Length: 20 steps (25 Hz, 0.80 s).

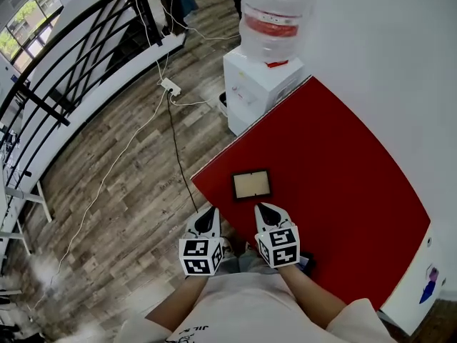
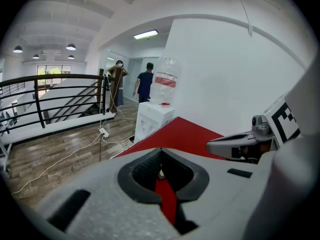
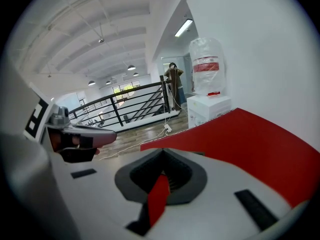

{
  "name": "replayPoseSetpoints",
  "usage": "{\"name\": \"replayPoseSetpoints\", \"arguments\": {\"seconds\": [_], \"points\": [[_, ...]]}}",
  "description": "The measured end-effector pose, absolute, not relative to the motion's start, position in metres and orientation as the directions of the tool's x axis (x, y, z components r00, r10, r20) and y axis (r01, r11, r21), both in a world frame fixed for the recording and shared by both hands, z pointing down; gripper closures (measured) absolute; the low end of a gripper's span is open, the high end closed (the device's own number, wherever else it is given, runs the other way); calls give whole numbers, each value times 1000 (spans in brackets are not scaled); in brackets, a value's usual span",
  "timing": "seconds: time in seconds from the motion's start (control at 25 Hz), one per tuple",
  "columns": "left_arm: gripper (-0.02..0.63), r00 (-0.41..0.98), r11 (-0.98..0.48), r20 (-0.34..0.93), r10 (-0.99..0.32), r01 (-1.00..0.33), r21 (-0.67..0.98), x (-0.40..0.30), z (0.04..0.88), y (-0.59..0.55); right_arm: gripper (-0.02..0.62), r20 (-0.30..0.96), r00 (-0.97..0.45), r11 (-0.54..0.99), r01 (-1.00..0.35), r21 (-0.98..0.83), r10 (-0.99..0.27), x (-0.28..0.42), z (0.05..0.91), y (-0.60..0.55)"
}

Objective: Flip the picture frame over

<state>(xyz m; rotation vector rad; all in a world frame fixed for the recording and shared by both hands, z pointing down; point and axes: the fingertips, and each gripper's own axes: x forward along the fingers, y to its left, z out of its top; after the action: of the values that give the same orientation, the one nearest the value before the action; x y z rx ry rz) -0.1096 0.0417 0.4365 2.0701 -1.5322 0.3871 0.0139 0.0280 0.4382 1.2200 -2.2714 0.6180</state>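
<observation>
Two closed, empty grippers, left gripper (image 1: 208, 216) and right gripper (image 1: 267, 212), hover near a flat, rectangular, dark-rimmed frame (image 1: 251, 184) on the smooth red bench (image 1: 343, 156).

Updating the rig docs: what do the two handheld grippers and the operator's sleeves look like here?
They match. The left gripper and right gripper have pale grey-white shells that taper to black ribbed jaws. Each carries a white cube printed with black square markers. Dark rectangular slots sit in the shells. No cables show on either. The person wears a pale short-sleeved T-shirt.
</observation>
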Motion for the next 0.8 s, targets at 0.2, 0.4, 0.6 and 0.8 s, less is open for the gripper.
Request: {"name": "replayPoseSetpoints", "arguments": {"seconds": [0.2,0.4,0.6,0.8], "points": [[600,315,-209,537,-783,-945,250,-112,451,33,591,624,-479,506,-849,-151,-618,2,457,23],[600,300,-198,549,-780,-951,239,-118,473,21,591,647,-441,493,-862,-114,-622,-7,482,11],[600,291,-176,572,-767,-952,249,-126,494,15,591,671,-406,466,-879,-100,-621,-20,508,1],[600,293,-172,583,-757,-952,254,-130,508,12,589,679,-379,421,-900,-113,-628,-31,529,-13]]}}
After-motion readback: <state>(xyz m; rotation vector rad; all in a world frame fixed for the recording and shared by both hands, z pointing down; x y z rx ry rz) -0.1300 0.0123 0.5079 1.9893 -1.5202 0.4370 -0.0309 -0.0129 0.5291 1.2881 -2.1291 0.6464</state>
